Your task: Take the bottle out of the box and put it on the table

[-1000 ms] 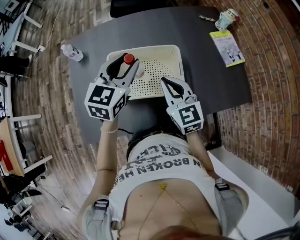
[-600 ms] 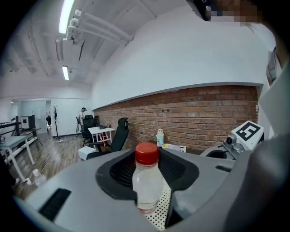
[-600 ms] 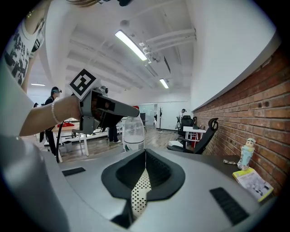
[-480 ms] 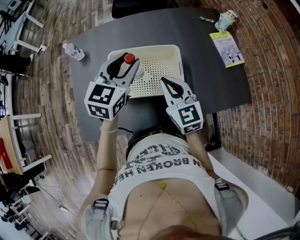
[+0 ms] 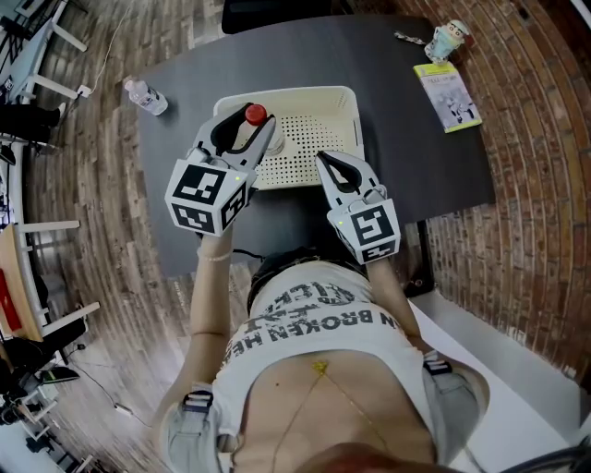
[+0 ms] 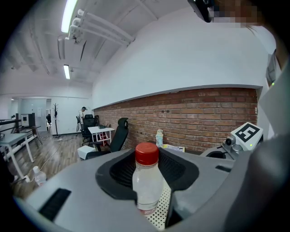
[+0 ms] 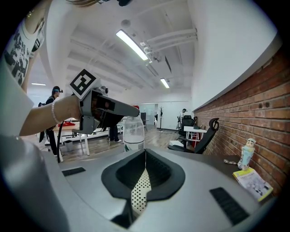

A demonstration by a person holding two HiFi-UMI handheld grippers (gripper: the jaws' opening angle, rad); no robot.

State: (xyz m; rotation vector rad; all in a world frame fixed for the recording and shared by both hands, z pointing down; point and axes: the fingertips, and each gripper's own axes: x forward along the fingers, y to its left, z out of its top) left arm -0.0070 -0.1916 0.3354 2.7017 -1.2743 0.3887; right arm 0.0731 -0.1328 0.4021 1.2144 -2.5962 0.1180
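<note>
A clear bottle with a red cap (image 5: 253, 118) stands upright over the front left part of the cream perforated box (image 5: 334, 109) on the dark table (image 5: 277, 60). My left gripper (image 5: 247, 131) is shut on the bottle, one jaw on each side of its body. In the left gripper view the bottle (image 6: 147, 188) fills the gap between the jaws of the left gripper (image 6: 147, 158), with the box floor (image 6: 159, 214) below. My right gripper (image 5: 325, 161) hovers shut and empty at the box's front right edge. In the right gripper view, the right gripper (image 7: 145, 152) has its tips touching, and the bottle (image 7: 133, 134) is beyond them.
A second small water bottle (image 5: 145, 96) lies by the table's left edge. A yellow-green booklet (image 5: 447, 93) and a small figurine bottle (image 5: 446, 37) sit at the table's far right corner. A black chair (image 5: 277, 11) is behind the table; a brick wall runs along the right.
</note>
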